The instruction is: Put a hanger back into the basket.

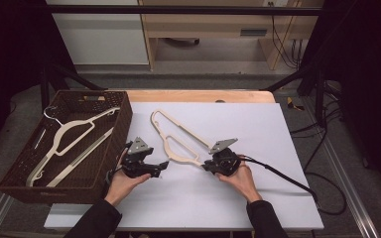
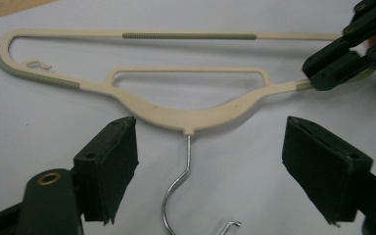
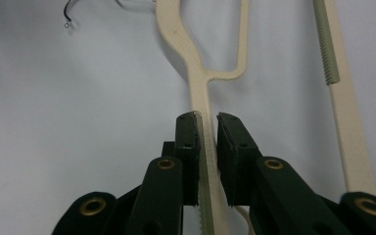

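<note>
A cream plastic hanger (image 1: pixel 170 148) with a metal hook lies flat on the white sheet in the middle of the table. My right gripper (image 1: pixel 206 165) is shut on the tip of one hanger arm; in the right gripper view its jaws (image 3: pixel 206 122) pinch the thin ribbed end of the hanger (image 3: pixel 186 44). My left gripper (image 1: pixel 163 166) is open, close to the hanger's hook side. In the left gripper view its jaws (image 2: pixel 210 142) stand wide on either side of the hook (image 2: pixel 186 166), apart from it, with the hanger body (image 2: pixel 191 117) just beyond and the right gripper (image 2: pixel 323 73) at the arm's end.
A dark wicker basket (image 1: pixel 124 119) stands at the left of the table and holds another cream hanger (image 1: pixel 69 134). The right gripper's cable (image 1: pixel 283 176) trails off to the right over the sheet. Bare wood (image 1: pixel 198 95) shows behind the sheet.
</note>
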Available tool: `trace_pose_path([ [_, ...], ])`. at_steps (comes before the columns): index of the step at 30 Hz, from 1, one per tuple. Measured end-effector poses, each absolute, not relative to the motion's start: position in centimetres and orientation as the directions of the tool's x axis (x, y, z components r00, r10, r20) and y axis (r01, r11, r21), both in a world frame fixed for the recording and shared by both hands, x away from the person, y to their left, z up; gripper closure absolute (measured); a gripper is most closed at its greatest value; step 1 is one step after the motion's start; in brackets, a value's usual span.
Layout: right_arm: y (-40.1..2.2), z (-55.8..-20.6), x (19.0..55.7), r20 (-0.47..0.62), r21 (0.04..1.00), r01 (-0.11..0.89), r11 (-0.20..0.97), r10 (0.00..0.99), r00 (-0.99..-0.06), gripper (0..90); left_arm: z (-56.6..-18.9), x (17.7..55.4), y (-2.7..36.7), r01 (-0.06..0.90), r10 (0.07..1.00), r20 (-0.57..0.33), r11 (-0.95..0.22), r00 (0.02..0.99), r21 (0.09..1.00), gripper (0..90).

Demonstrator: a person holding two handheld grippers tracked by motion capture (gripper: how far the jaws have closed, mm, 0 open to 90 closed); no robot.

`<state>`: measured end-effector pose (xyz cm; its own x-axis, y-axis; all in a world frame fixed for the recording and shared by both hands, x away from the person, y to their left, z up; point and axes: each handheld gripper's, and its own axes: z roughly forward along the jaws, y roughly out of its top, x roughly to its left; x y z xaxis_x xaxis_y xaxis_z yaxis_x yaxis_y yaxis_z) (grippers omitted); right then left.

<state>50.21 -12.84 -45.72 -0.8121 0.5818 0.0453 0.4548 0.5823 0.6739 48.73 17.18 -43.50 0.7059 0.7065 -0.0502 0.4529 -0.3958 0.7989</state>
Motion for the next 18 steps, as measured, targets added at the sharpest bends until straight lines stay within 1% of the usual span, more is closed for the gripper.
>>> trace_pose_path([
  [2,-12.7,-45.6,50.1,0.057,0.677,0.469,0.567,0.595,-0.801,79.8,-44.0,49.3,17.0,0.465,0.711,-0.048,-0.405,0.701,0.787,24.6],
  [4,-12.9,-45.6,50.1,0.043,0.68,0.449,0.579,0.58,-0.813,79.8,-44.7,49.8,16.7,0.474,0.714,-0.038,-0.424,0.699,0.772,29.1],
  [7,-12.9,-45.3,50.0,0.051,0.686,0.458,0.566,0.59,-0.806,79.8,-45.5,50.4,16.4,0.481,0.711,-0.023,-0.452,0.703,0.751,34.0],
  [12,-12.9,-45.3,49.9,0.051,0.689,0.45,0.568,0.581,-0.812,79.8,-46.3,51.1,16.3,0.489,0.698,-0.024,-0.476,0.716,0.731,43.2],
  [18,-13.0,-45.1,49.8,0.053,0.692,0.452,0.563,0.584,-0.81,79.8,-47.1,51.5,16.0,0.498,0.685,-0.028,-0.5,0.728,0.709,51.9],
])
